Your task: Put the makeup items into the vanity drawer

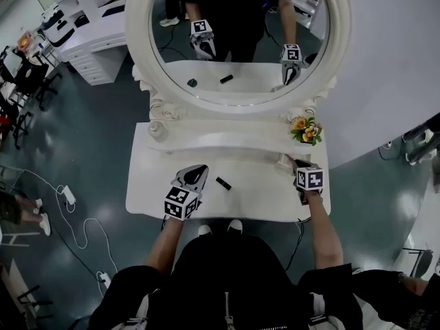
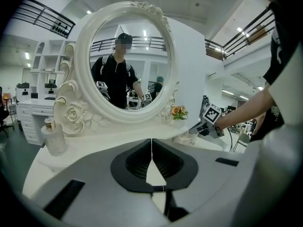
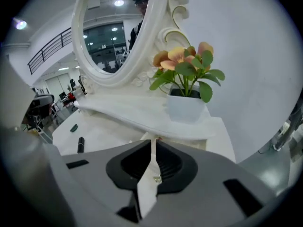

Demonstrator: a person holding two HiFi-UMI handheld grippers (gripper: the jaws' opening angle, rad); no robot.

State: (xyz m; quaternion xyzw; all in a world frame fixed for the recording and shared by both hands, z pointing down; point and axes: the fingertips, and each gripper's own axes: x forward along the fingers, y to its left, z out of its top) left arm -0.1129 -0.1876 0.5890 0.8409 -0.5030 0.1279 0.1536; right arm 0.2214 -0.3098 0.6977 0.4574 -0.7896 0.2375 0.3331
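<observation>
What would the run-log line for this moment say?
left gripper: shut, empty | right gripper: jaws nearly together, grip unclear, by flower pot | black makeup item: on vanity top

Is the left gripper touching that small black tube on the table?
Apart. Head view shows bare tabletop between the left gripper and the black tube.

Overhead, two low views; shared vanity

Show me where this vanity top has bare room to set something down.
Bare: the left end of the tabletop, outboard of the left gripper; the stretch between the black tube and the right gripper; the middle of the raised shelf, between the glass bottle and the flower pot. Crowded: the right end, where the right gripper sits in front of the flower pot.
</observation>
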